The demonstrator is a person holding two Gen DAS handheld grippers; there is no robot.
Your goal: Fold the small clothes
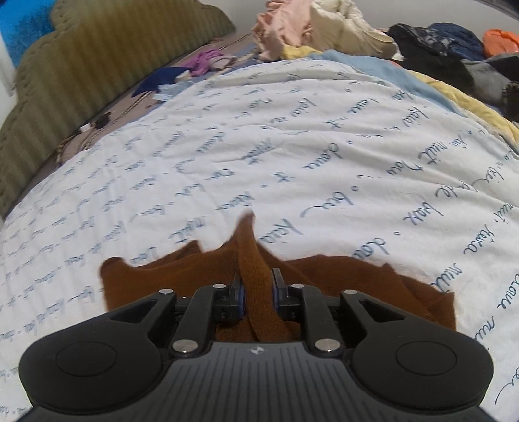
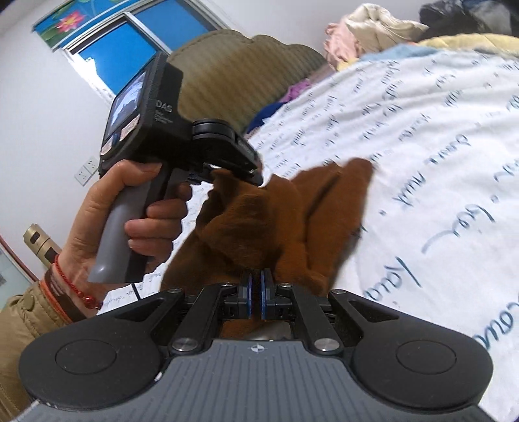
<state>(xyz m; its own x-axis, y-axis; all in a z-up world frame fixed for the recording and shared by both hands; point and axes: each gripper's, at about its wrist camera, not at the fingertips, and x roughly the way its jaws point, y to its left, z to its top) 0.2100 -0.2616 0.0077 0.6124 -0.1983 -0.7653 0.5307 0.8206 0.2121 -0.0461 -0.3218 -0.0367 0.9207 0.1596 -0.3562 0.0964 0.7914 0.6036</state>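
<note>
A small brown knit garment (image 1: 340,276) hangs over the white quilt with blue script (image 1: 259,146). My left gripper (image 1: 258,289) is shut on a folded band of the brown garment, which runs up between its blue pads. In the right wrist view the same brown garment (image 2: 259,220) is bunched and lifted between both grippers. My right gripper (image 2: 256,292) is shut on its near edge, pads almost touching. The left gripper (image 2: 233,168), held in a hand, grips the garment's far upper corner above the quilt (image 2: 421,146).
A pile of unfolded clothes (image 1: 340,29) in pink, cream, dark blue and orange lies at the far end of the bed. An olive padded headboard (image 1: 81,74) runs along the left. Purple and blue small items (image 1: 207,61) lie by it. A window (image 2: 136,48) is behind.
</note>
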